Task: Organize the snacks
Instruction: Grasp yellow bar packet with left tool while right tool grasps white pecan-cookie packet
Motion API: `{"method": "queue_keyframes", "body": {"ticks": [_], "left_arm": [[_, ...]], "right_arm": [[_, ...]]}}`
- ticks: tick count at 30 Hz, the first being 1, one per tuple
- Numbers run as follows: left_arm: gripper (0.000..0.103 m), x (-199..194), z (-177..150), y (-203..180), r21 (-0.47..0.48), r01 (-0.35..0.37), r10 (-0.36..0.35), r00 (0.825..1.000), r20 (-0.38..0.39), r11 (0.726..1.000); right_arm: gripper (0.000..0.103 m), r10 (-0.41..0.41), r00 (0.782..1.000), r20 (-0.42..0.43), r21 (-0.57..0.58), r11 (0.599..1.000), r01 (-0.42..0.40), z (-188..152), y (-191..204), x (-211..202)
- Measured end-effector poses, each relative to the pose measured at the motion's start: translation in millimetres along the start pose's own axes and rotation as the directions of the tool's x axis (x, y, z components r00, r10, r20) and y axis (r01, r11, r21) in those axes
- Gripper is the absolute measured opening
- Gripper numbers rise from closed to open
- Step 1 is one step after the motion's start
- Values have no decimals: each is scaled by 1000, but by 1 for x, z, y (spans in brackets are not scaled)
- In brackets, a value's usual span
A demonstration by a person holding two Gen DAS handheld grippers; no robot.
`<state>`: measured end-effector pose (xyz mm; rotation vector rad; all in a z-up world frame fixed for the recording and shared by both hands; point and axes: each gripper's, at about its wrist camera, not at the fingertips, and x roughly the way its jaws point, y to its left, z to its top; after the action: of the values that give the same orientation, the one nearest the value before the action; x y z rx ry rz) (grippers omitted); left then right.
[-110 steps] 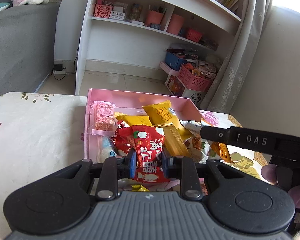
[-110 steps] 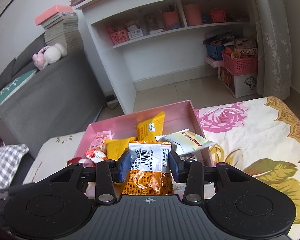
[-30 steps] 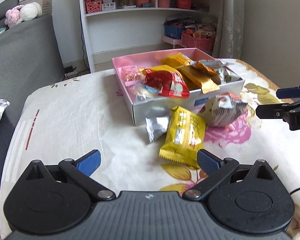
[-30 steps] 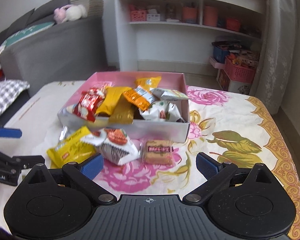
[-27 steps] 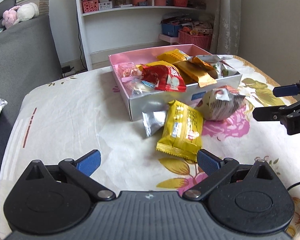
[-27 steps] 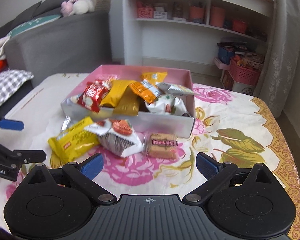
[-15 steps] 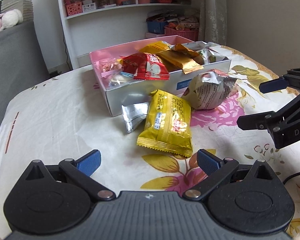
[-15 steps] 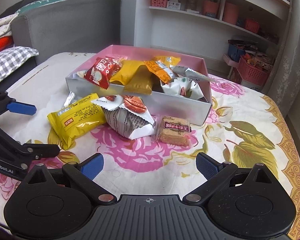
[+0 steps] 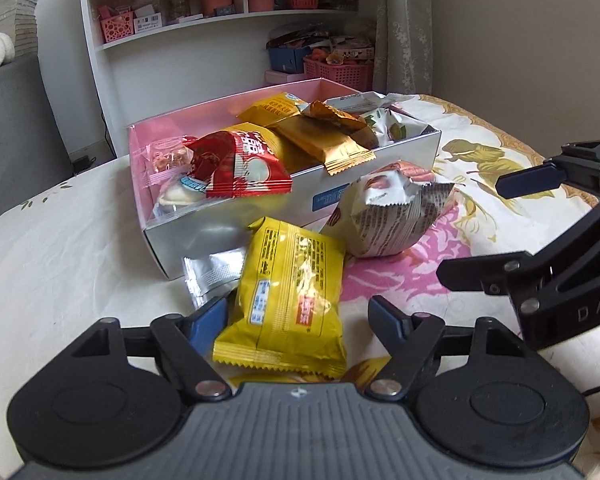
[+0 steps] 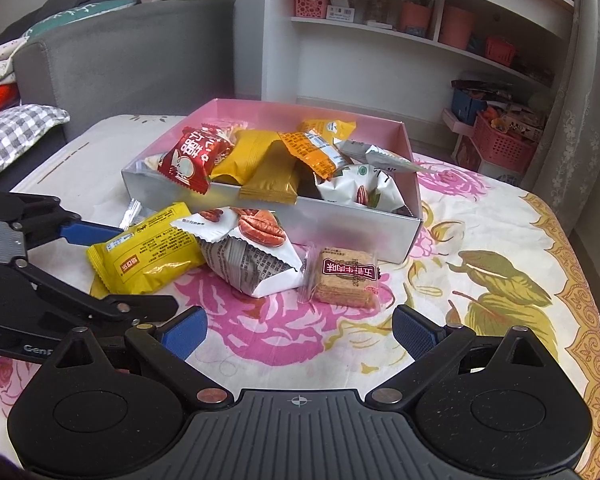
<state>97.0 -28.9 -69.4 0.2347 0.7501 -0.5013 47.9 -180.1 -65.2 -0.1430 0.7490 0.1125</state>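
A pink-lined box (image 9: pixel 412 156) (image 10: pixel 340 224) holds several snack packets. In front of it on the floral cloth lie a yellow packet (image 9: pixel 292 296) (image 10: pixel 148 252), a silver sachet (image 9: pixel 212 272), a white pecan bag (image 9: pixel 388 208) (image 10: pixel 252 252) and a brown biscuit pack (image 10: pixel 348 276). My left gripper (image 9: pixel 300 320) is open, its fingers on either side of the yellow packet's near end, apart from it. My right gripper (image 10: pixel 300 328) is open and empty, just short of the biscuit pack.
A white shelf unit (image 10: pixel 420 40) with pink baskets stands behind the table. A grey sofa (image 10: pixel 120 60) is at the left. The table's right edge (image 10: pixel 588 280) has a gold border. Each gripper shows in the other's view, close alongside.
Both grippers have dropped and moved forward toward the loose snacks. The left jaws have narrowed around the yellow packet. The two grippers released packets into the box earlier.
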Motion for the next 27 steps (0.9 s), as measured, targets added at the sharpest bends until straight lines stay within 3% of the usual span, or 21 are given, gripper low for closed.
{"method": "queue_keyframes", "body": {"ticks": [6, 27], "left_arm": [[50, 2, 2, 0, -17, -1, 1, 1000, -16, 1000], [47, -30, -9, 28, -95, -16, 11, 998, -54, 995]], "right_arm": [[100, 9, 1000, 8, 0, 1000, -9, 3, 2, 0], [100, -4, 1000, -1, -19, 1000, 4, 24, 25, 27]]}}
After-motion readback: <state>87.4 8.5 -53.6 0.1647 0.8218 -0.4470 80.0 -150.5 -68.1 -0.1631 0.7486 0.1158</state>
